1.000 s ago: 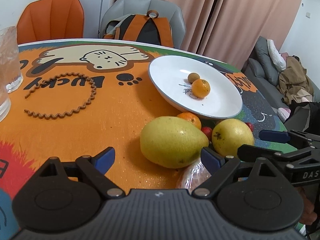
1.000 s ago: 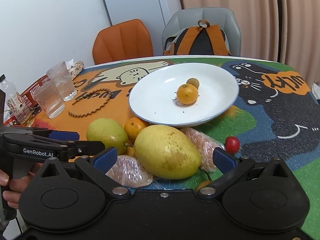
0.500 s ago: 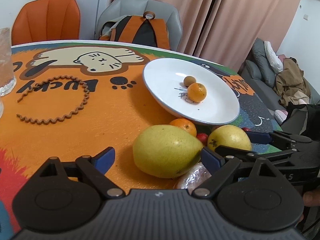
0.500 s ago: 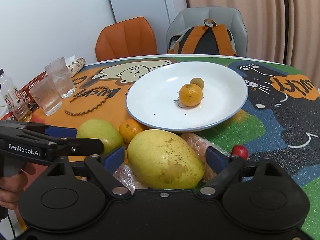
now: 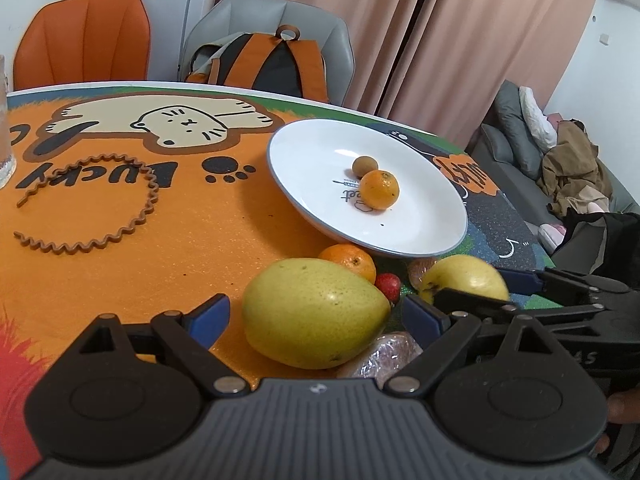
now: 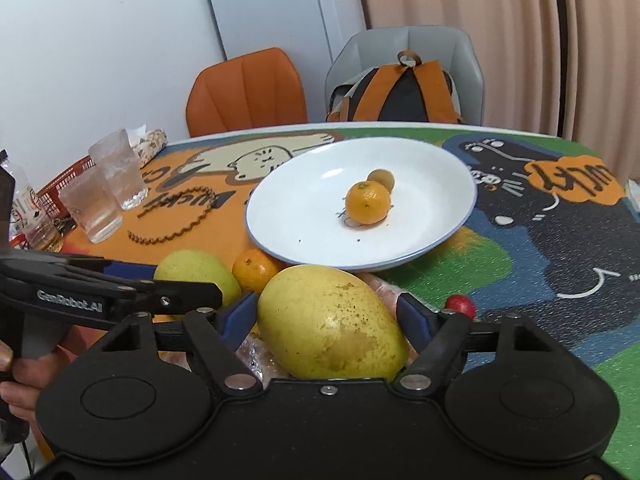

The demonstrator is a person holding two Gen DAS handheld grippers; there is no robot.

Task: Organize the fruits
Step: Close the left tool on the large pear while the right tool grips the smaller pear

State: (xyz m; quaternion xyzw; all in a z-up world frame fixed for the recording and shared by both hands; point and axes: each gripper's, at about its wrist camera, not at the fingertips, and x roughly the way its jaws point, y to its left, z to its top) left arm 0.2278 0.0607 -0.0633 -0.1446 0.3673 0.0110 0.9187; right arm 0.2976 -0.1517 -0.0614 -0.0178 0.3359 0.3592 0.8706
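Observation:
My left gripper stands open around a green-yellow mango on the table, its blue pads clear of both sides. My right gripper has its jaws closing on a yellow mango, and the pads meet its flanks. Beyond the mangoes sits a white plate with an orange and a small brown fruit in it. A loose orange and a small red fruit lie between the mangoes and the plate. Plastic-wrapped fruit lies partly hidden under the yellow mango.
A brown wavy cord ring lies on the orange mat at the left. Two glasses and a red basket stand at the table's far left. An orange chair and a grey chair with a backpack stand behind the table.
The right gripper's jaws have narrowed from wide open until the pads reach the yellow mango. The left gripper's jaws keep the same width around the green-yellow mango.

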